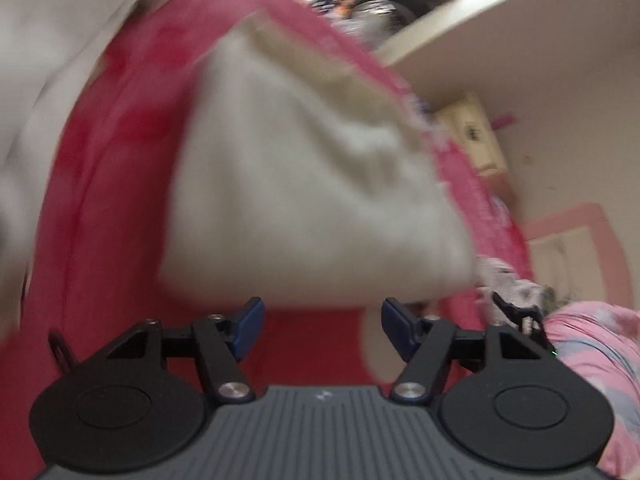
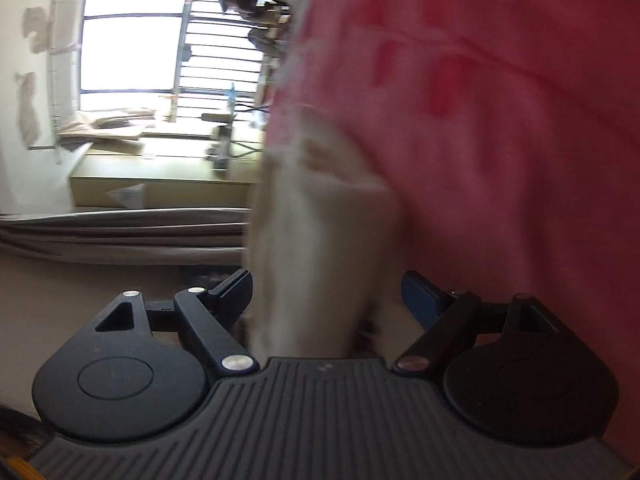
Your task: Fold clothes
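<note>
On the pink sheet (image 1: 100, 220), folded white garment (image 1: 304, 200) lying ahead of both grippers, long axis not readable through blur, left gripper (image 1: 322, 330) fingers apart and empty, right gripper (image 2: 326, 300) fingers wide, white cloth between, no pad contact.

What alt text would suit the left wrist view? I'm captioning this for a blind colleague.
A blurred, folded cream-white cloth lies on a pink-red bedspread, just beyond the open left gripper, whose blue-padded fingers hold nothing. A pink patterned fabric sits at the right, with cream walls behind.
</note>
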